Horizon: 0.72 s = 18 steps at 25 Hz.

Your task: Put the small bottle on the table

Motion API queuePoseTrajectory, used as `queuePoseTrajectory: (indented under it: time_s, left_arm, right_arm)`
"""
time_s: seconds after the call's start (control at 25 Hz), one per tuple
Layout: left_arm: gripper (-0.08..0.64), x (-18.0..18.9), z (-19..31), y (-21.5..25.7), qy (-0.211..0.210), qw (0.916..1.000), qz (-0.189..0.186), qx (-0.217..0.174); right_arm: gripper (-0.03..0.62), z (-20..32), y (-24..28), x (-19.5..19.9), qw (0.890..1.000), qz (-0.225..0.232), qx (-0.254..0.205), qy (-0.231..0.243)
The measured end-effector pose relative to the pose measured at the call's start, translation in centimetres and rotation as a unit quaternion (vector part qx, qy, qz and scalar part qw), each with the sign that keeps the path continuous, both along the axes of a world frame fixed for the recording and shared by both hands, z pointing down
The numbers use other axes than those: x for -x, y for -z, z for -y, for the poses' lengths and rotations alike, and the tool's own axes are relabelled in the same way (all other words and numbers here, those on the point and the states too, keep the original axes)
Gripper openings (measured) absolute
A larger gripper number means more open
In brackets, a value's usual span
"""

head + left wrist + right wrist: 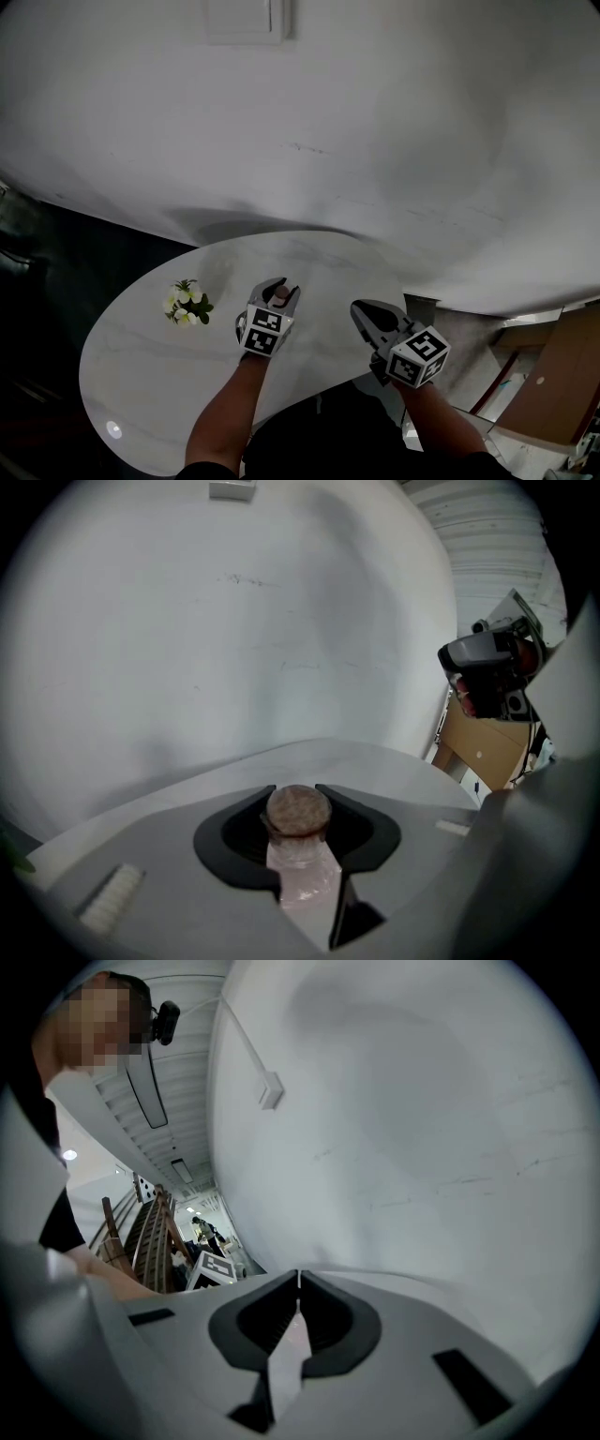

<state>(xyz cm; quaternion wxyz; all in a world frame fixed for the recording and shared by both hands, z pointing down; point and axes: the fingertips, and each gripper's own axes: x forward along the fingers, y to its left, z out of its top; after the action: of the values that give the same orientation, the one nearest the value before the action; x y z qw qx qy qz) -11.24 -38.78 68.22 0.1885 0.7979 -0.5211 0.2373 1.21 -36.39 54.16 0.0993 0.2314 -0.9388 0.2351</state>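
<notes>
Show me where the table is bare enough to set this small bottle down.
The table is bare nearly everywhere: the wide stretch from the flowers to the far edge, the near-left end below the flowers, and the strip between the left gripper, shut on the bottle, and the right gripper. Only the flowers take room.

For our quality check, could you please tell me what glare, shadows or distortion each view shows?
Head view: glare spot on the table, shadow on the wall behind. Left gripper view: dark fisheye corners, small bottle sharp. Right gripper view: wall bowed.
</notes>
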Motion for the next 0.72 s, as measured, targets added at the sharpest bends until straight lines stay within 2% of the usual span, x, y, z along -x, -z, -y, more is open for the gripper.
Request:
queuePoseTrajectory:
  time_s: [0.32, 0.44, 0.6, 0.72]
  left_arm:
    - [0.144, -0.7, -0.9, 0.0, -0.030, 0.9992, 0.026, 0.004]
    - [0.195, -0.6, -1.1, 0.8, -0.042, 0.9985, 0.035, -0.004]
    - [0.206, 0.4, -1.6, 2.7, -0.035, 0.9989, 0.025, -0.021]
    - [0.205, 1.3, -2.4, 5.3, -0.018, 0.9986, 0.011, -0.048]
  right_arm:
    - [0.011, -0.9, 0.7, 0.2, 1.000, -0.005, -0.011, 0.000]
    - [0.011, -1.3, 1.4, 0.5, 1.000, -0.005, -0.017, 0.002]
    - [0.011, -2.0, 2.4, 1.1, 1.000, -0.004, -0.028, -0.001]
    - [0.011, -2.8, 3.4, 1.5, 0.999, -0.002, -0.036, -0.004]
